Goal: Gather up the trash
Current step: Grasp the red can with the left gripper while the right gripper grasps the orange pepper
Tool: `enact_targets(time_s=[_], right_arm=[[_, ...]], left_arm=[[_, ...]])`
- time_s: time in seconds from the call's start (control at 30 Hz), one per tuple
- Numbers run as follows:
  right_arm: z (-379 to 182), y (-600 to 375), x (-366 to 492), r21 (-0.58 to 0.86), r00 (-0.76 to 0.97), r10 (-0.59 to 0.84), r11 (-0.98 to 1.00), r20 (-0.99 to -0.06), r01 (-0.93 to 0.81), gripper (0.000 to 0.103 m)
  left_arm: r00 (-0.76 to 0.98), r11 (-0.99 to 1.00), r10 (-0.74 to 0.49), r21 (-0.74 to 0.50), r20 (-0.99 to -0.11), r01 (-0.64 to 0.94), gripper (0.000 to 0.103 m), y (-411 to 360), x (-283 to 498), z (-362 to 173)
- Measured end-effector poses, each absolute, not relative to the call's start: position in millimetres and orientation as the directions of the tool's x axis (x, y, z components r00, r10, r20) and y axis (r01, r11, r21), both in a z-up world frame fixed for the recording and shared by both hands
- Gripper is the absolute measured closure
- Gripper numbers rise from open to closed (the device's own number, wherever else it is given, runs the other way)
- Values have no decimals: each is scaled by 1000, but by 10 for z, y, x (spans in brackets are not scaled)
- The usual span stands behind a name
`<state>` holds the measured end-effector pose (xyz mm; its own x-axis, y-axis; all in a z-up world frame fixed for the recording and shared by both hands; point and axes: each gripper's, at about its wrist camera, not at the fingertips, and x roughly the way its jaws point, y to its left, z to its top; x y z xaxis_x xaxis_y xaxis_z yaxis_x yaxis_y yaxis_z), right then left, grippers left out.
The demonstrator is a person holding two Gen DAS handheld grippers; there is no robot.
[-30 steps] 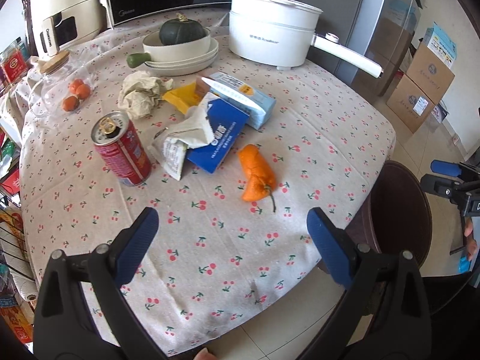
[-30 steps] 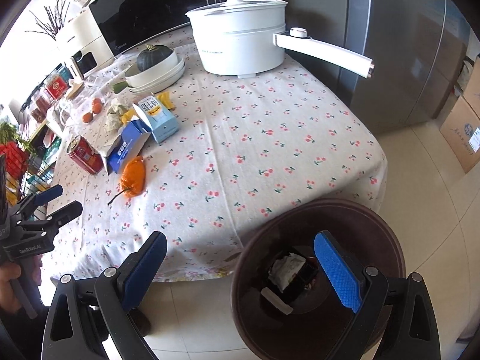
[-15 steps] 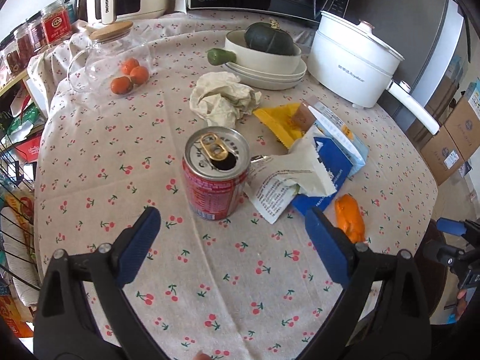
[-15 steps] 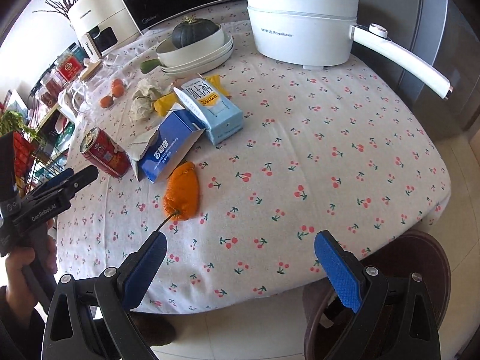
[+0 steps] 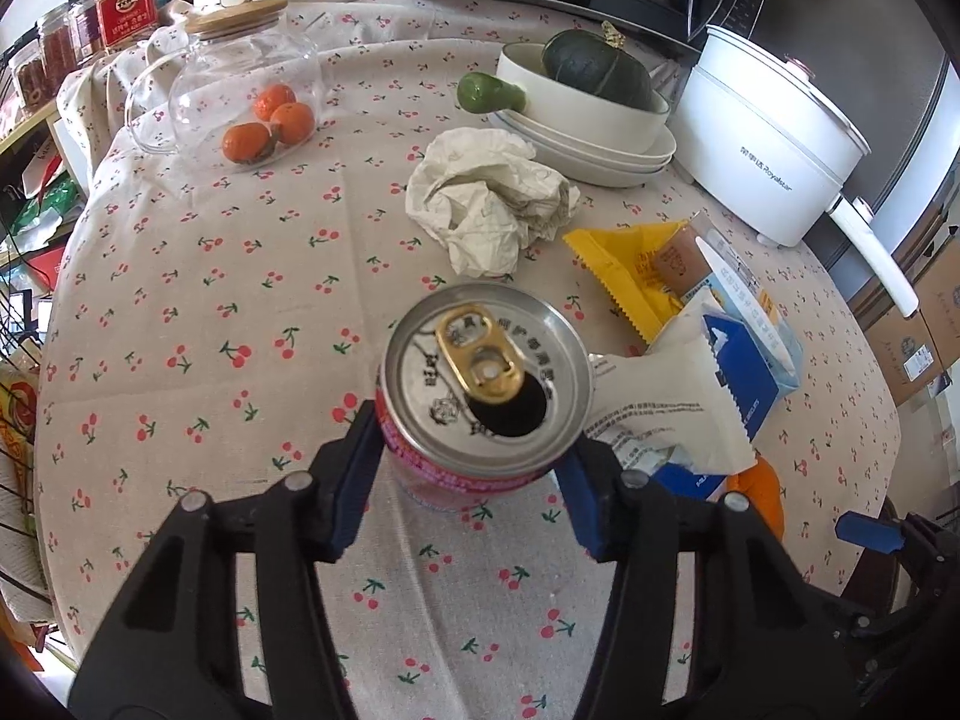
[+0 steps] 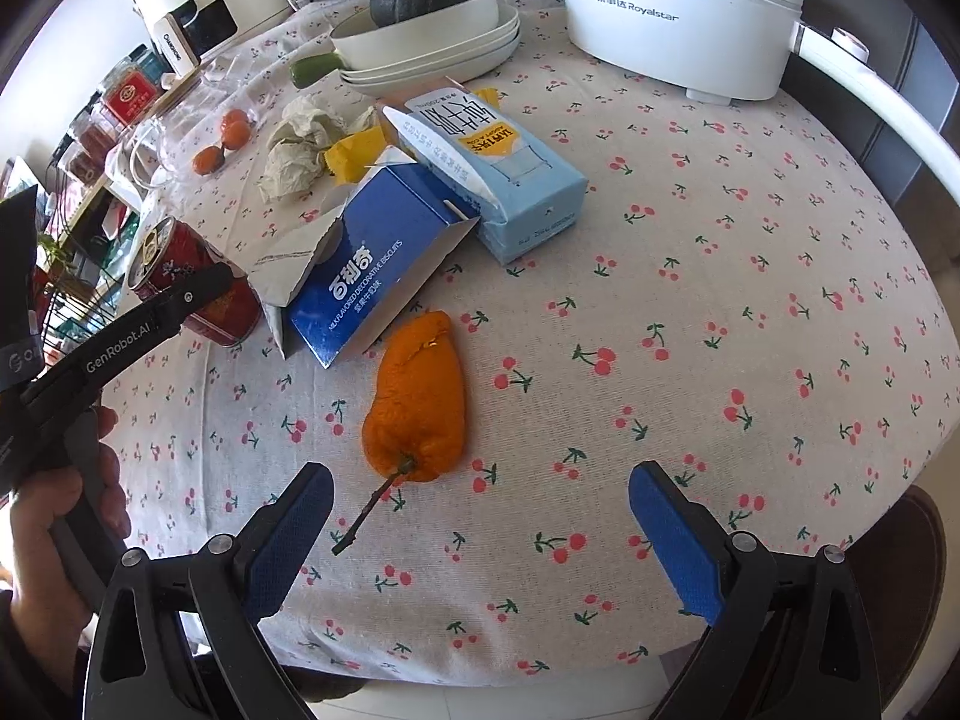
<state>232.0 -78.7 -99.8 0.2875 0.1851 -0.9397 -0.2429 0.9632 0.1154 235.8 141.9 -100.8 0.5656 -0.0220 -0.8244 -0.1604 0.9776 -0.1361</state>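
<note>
Trash is mostly uncollected on the worktop (image 5: 180, 276). In the left wrist view, the red can (image 5: 480, 396) stands upright with its tab open, and the left claw (image 5: 468, 480) is closing around its body: the blue pads sit at either side of the can, touching or very nearly so, though I cannot tell whether they press firmly yet. Behind the can lies a crumpled paper (image 5: 492, 198); to the right of the can are a yellow wrapper (image 5: 624, 264), a torn white packet (image 5: 666, 396) and a blue box (image 5: 750, 360).

In the right wrist view, the right claw (image 6: 480, 534) hangs released, jaws wide and empty, just short of the orange peel (image 6: 420, 402), which lies right of the can (image 6: 192, 282). Beyond the peel sit the blue box (image 6: 366, 276) and a pale blue carton (image 6: 498, 174). The dark rim of a bin (image 6: 918, 588) shows at the worktop's edge, far right of the can; its contents are not visible.

Judging by this, the can's pickup is just under way, while paper, wrapper, packet, boxes and peel all remain.
</note>
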Motion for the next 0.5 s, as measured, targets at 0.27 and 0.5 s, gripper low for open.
enact_targets(time_s=[0.27, 0.5], right_arm=[[-1153, -566, 2320, 71, 289, 153, 958, -945, -277, 3], [-1244, -340, 2299, -43, 338, 74, 944, -938, -327, 3]], left_arm=[[552, 974, -39, -155, -833, -166, 46, 1563, 2124, -866], [553, 972, -66, -179, -830, -151, 46, 1678, 1834, -745]])
